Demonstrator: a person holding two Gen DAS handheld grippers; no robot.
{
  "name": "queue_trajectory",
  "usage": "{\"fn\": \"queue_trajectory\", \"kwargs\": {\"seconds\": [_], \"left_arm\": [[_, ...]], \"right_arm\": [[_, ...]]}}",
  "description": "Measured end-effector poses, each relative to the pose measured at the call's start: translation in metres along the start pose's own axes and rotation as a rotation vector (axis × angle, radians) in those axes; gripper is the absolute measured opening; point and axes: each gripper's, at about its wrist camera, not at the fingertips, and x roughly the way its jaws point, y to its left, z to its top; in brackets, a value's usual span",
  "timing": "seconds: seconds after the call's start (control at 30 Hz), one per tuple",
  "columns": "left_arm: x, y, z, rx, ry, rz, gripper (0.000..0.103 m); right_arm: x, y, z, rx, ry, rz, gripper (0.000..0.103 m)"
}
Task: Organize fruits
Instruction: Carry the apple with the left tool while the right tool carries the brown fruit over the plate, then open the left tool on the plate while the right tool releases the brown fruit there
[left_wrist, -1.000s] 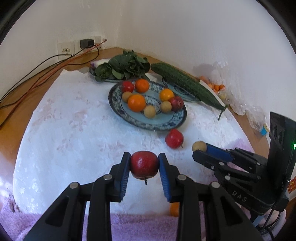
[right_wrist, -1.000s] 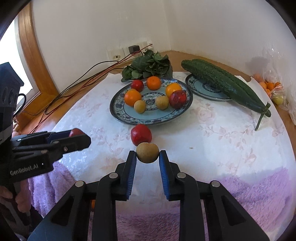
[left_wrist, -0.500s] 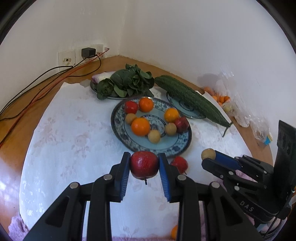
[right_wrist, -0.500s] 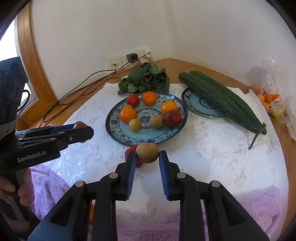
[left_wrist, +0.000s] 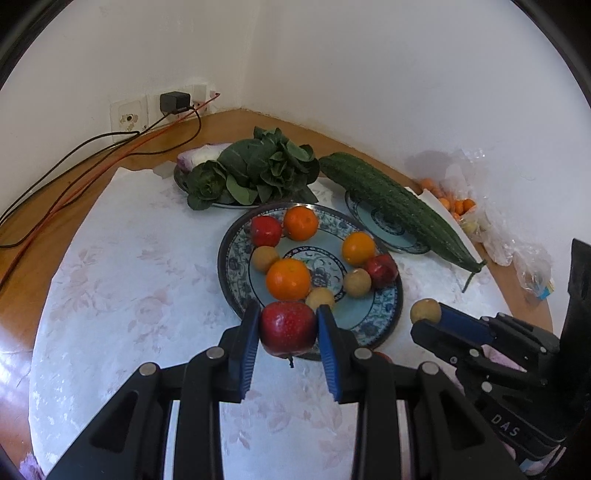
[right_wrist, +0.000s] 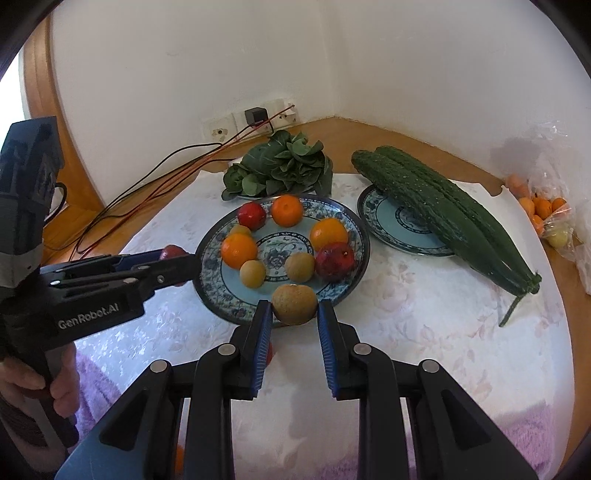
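Over the near rim of the big plate (left_wrist: 236, 280), at its 6 o'clock edge, the left gripper (left_wrist: 288, 328) squeezes a red apple (left_wrist: 288, 328) between its blue pads. Just to its 3 o'clock side, the right gripper (right_wrist: 294, 317) pinches a small brown fruit (right_wrist: 294, 304), tight between its pads. On the plate sit three oranges (left_wrist: 288, 278), two more red apples (left_wrist: 266, 230) and three more brown fruits (left_wrist: 357, 282). At 12 o'clock lie leafy greens (left_wrist: 255, 168). At 2 o'clock a long green gourd (left_wrist: 399, 206) rests across a small plate (left_wrist: 402, 242).
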Motion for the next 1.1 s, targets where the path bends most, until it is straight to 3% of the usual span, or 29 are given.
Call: {"fn": "queue_trajectory", "kwargs": {"seconds": [0.5,1.1], "left_arm": [[0.028,0.004,0.000,0.011,0.024,0.013,0.032],[0.034,0.002,0.000,0.028,0.021,0.003,0.032]], "right_arm": [[0.033,-0.002,0.005,-0.025,0.032,-0.016,0.027],[0.038,0.003,0.004,-0.066,0.017,-0.039,0.027]]}}
